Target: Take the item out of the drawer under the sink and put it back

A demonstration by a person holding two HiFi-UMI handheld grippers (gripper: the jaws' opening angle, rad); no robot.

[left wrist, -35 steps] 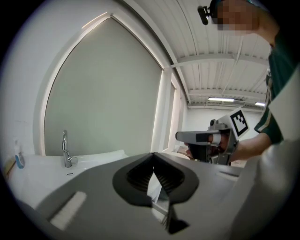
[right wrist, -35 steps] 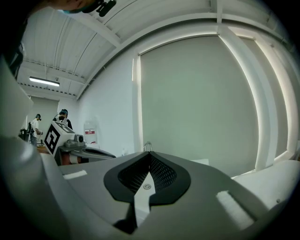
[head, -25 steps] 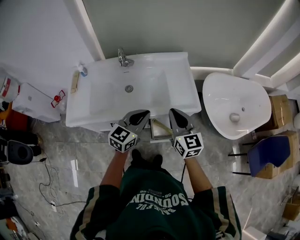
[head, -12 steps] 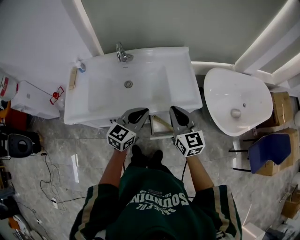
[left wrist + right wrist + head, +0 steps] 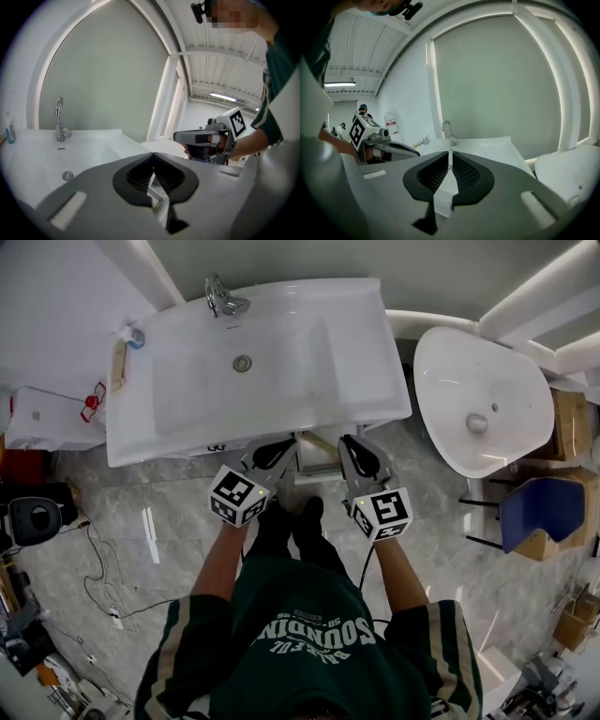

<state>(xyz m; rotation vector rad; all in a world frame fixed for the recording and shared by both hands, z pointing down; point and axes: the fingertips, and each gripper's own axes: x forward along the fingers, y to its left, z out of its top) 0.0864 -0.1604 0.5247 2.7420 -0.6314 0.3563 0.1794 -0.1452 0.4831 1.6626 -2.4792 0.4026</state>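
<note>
White box [image 5: 42, 416]: far left, beside the sink's left end.
Sink [image 5: 361, 334]: white and wide, set against the far wall. The faucet [image 5: 223, 302] stands at its far left corner.
Left gripper [image 5: 277, 444]: at the sink's near edge, just left of the drawer, pointing toward the cabinet front. Its claw is pressed together with the tips meeting and nothing in it.
Drawer [image 5: 316, 468]: below the sink's near edge, pulled out a little, between the two grippers.
Slanted tan piece [image 5: 321, 442]: lies inside the drawer. It is likely the task's item, though too small to name. Neither claw holds it.
Right gripper [image 5: 351, 444]: just right of the drawer, level with the left one. Its claw is all but together, with only a thin slit at the tips; it has just been easing apart, and nothing is between.
Second basin [image 5: 473, 362]: white and rounded, right of the sink and apart from it.
Blue chair [image 5: 542, 514]: far right, on the near side of the second basin.
</note>
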